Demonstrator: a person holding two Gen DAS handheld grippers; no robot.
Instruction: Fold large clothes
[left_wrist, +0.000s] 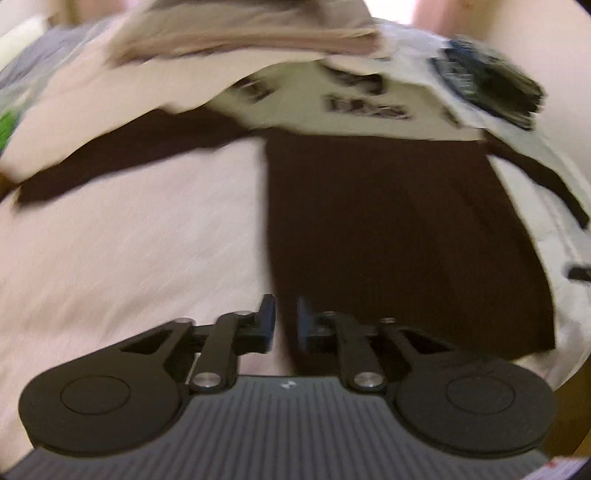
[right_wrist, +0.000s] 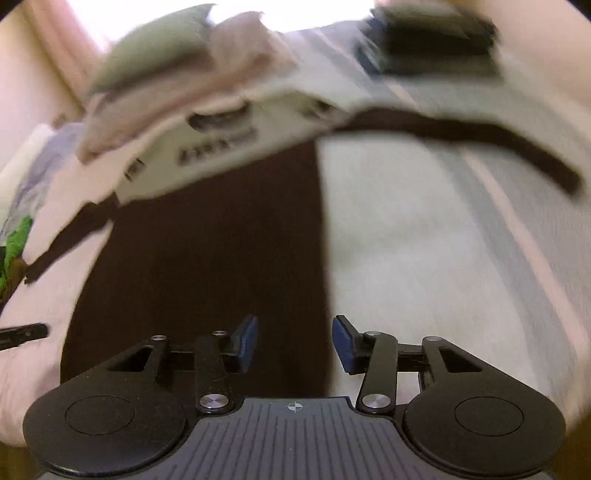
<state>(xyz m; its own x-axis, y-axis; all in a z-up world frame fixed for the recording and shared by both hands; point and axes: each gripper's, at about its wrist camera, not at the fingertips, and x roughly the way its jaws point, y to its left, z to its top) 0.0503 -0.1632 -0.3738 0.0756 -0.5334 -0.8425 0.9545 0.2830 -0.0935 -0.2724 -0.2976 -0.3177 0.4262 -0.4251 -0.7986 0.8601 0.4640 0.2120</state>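
Two blurred views looked down along a pair of hand-held grippers onto a bed covered with a pale pink sheet (left_wrist: 129, 240).

A dark brown garment (left_wrist: 388, 229) lay flat on the sheet as a narrow upright strip, its side edges straight. A cream panel with dark lettering (left_wrist: 354, 99) crossed its far end, and a thin dark sleeve or strap (left_wrist: 110, 166) trailed out to each side. Judging by that tidy strip, the sides appeared already folded in, while the sleeves and the lengthwise fold seemed still to be done.

The left gripper (left_wrist: 286, 321) hung above the strip's left edge, its jaws a narrow gap apart with nothing between them. The right gripper (right_wrist: 294, 343) hung over the strip's right edge, jaws about half open and likewise empty. Neither touched the cloth.

The left view alone showed the strip's near hem, and a dark, blue-edged bundle (left_wrist: 491, 88) at the far right. The right view alone showed a grey-green cushion (right_wrist: 159, 48) and heaped pinkish cloth (right_wrist: 207, 92) beyond the garment, plus the tip of the left gripper's finger at the left edge. A green scrap (right_wrist: 16, 243) showed at the left edge of both views.
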